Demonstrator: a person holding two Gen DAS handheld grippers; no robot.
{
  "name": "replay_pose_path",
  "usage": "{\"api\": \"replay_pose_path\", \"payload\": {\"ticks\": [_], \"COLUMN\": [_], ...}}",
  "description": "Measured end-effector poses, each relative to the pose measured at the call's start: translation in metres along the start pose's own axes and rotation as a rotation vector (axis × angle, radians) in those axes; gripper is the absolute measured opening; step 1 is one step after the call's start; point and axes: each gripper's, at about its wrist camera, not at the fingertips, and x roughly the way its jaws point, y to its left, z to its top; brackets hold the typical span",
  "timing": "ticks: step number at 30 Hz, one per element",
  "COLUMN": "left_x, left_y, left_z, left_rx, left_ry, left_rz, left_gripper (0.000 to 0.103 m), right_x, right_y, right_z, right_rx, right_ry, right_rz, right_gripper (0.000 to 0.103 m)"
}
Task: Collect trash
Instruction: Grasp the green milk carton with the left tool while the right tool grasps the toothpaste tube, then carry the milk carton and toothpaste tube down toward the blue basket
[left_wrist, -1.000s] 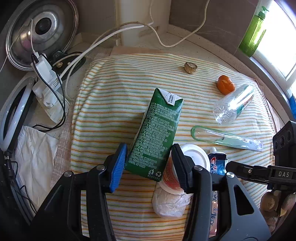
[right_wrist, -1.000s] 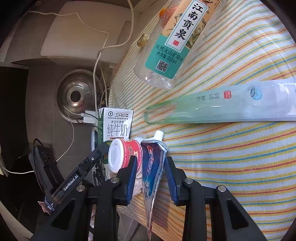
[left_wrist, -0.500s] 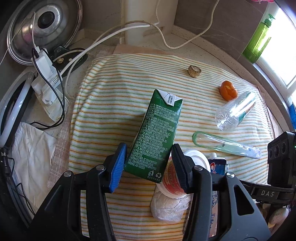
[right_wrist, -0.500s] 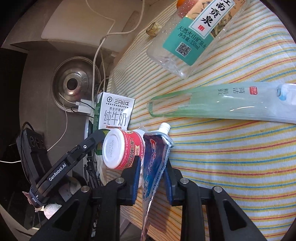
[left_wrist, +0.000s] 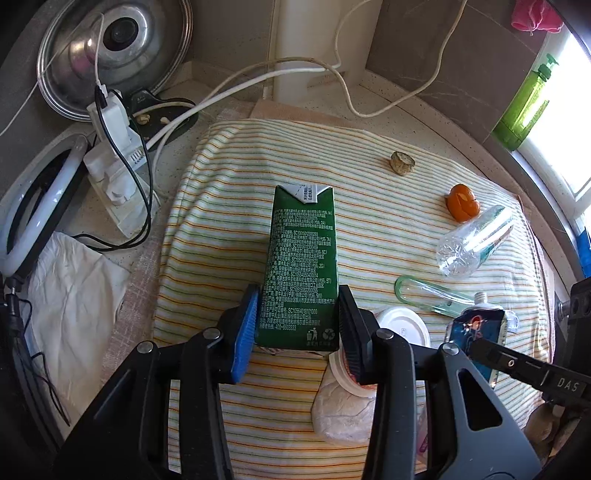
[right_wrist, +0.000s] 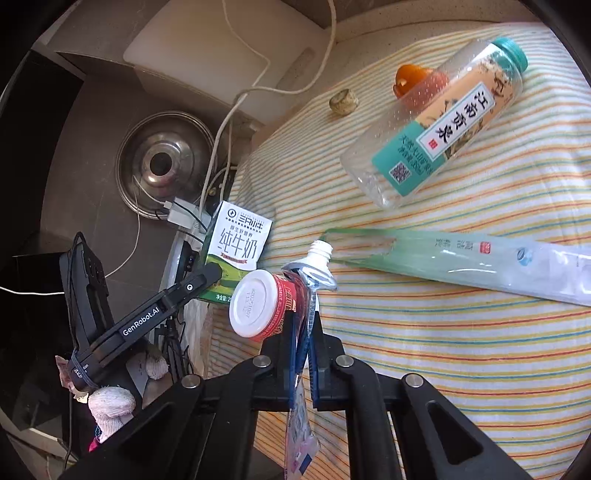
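A green milk carton (left_wrist: 301, 266) lies on the striped cloth (left_wrist: 229, 221), lined up with my left gripper (left_wrist: 297, 325). The left jaws are closing and both pads press on its lower sides. In the right wrist view its white face (right_wrist: 240, 243) shows. My right gripper (right_wrist: 303, 332) is shut on a flattened blue toothpaste tube (right_wrist: 314, 273), which is raised off the cloth with its tail hanging down. A red cup with a white lid (right_wrist: 255, 302) lies on its side just left of the tube.
On the cloth lie a clear water bottle (right_wrist: 436, 122), a long clear green sleeve (right_wrist: 461, 258), an orange peel (left_wrist: 463, 203), a small brown lump (left_wrist: 402, 163) and a white wad (left_wrist: 343, 410). Cables, a charger (left_wrist: 114, 166) and a pot lid (left_wrist: 114, 48) crowd the back left.
The left jaws narrowed and the carton turned straight between them. The right jaws shut on the toothpaste tube and lifted it, rolling a little.
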Motion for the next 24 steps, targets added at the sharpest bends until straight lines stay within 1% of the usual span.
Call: {"api": "replay_pose_path", "payload": {"ticks": [10,15,24], "left_x": [-0.035,-0.053,-0.093], "left_y": [0.013,0.025,0.038], "left_z": [-0.023,-0.040,-0.078], "left_rx": [0.011,-0.021,-0.039], "left_ry": [-0.062,-0.081,-0.121], "left_rz": [0.025,0.015,-0.003], "left_gripper": [0.040,0.040,0.040], "right_x": [-0.032,-0.046,-0.064], "right_y": [0.016,0.023,0.044], "right_z": [-0.009,-0.017,-0.042], "right_rx": [-0.097,-0.122,-0.205], "right_ry": [-0.069,-0.096,-0.122], "right_rz": [-0.059,-0.073,-0.110], "right_gripper": [0.002,0.002,0.001]}}
